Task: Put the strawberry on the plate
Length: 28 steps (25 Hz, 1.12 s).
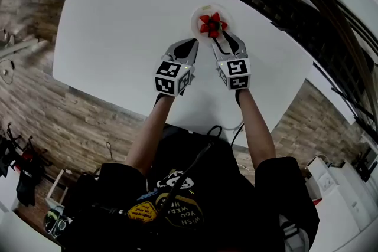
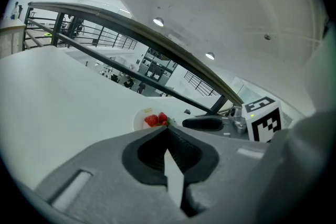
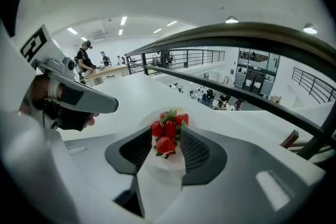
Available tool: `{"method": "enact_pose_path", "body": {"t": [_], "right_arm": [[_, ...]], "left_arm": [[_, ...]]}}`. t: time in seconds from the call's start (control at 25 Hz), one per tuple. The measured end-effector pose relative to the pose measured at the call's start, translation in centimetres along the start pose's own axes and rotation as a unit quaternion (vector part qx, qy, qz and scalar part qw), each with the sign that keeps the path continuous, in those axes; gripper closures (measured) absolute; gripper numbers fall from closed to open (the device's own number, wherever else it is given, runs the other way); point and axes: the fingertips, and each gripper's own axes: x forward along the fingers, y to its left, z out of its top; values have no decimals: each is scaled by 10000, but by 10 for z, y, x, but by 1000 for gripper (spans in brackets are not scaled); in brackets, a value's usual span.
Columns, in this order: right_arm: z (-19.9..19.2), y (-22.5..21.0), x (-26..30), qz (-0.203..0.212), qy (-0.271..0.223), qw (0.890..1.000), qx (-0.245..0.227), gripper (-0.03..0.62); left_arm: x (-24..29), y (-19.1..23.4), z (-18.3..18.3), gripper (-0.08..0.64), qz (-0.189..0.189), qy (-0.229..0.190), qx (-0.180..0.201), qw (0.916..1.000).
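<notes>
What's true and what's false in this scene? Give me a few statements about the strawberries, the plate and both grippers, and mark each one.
1. The strawberries lie on the plate. True.
2. The right gripper is clamped on a strawberry. False: its fingers stand apart and press on no berry.
3. The left gripper has its fingers together and holds nothing. True.
4. The plate sits on a dark wooden table. False: the table is white.
</notes>
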Motion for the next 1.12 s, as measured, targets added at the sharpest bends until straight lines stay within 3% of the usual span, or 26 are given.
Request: {"method": "enact_pose_path", "body": {"t": [0.44, 0.64, 0.84, 1.12], "right_arm": [[73, 3, -93, -364, -1066, 9931, 339, 494], [96, 22, -145, -476, -1447, 9866, 590, 525], [103, 27, -190, -533, -1790, 9814, 443, 551], [99, 34, -260, -237, -2060, 9777, 346, 571]], "left_arm": [[-48, -52, 55, 560, -146, -444, 493, 9977], [-76, -85, 58, 560, -351, -496, 602, 9963], [-98, -120, 64, 560, -414, -662, 758, 9941], [-121, -189, 65, 560, -409, -1000, 1043, 9887]]}}
